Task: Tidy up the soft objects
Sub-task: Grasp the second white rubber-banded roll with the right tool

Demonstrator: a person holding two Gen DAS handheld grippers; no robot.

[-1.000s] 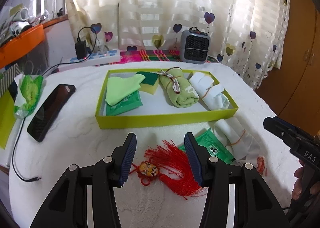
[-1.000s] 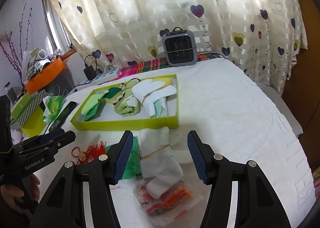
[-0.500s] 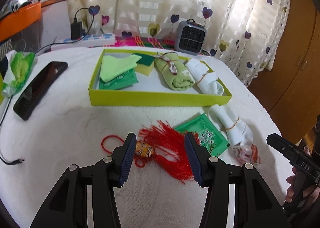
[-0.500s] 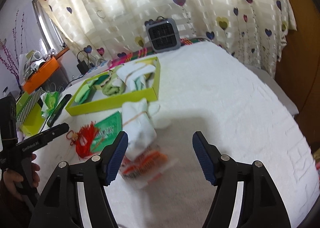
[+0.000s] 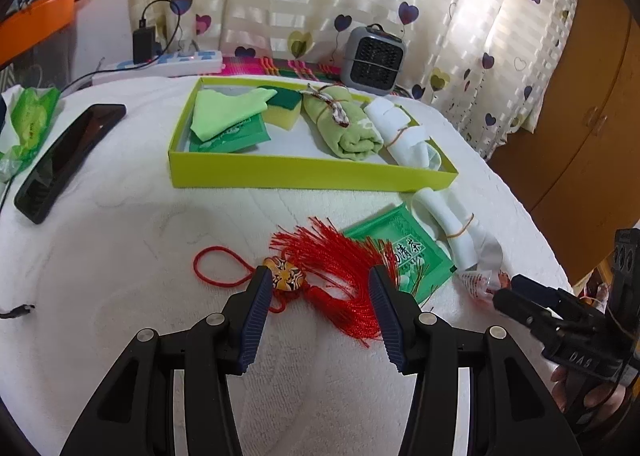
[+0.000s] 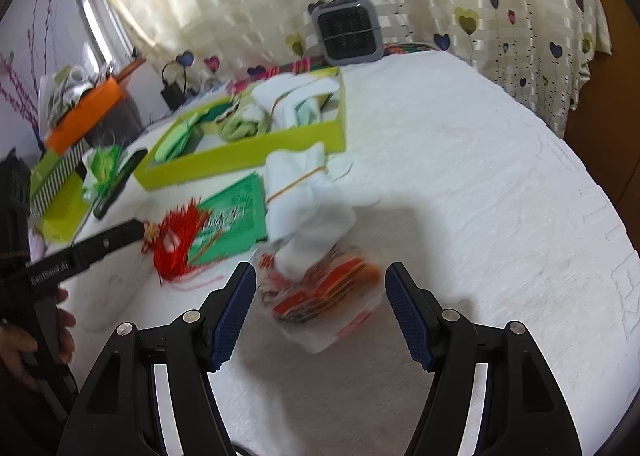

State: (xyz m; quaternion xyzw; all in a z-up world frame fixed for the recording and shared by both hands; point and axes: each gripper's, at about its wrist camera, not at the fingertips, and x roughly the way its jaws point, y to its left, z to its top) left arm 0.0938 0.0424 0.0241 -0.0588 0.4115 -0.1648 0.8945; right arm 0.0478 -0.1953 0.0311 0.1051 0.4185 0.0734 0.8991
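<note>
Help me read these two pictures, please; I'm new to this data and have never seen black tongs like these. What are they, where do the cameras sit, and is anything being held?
The tongs are hand-held claws: a person carries one in each hand, and a wide-angle camera on each looks along its two fingers. One picture comes from the left claw, the other from the right claw; each also catches the other claw at its edge.

On the white cloth stands a yellow-green tray holding folded and rolled cloths and a sponge. In front lie a red tassel, a green packet, a white roll bound with a rubber band, and a clear packet with red print.

Nothing is held. The left claw stands open around the tassel; the right has just been opening and stands open around the clear packet.
</note>
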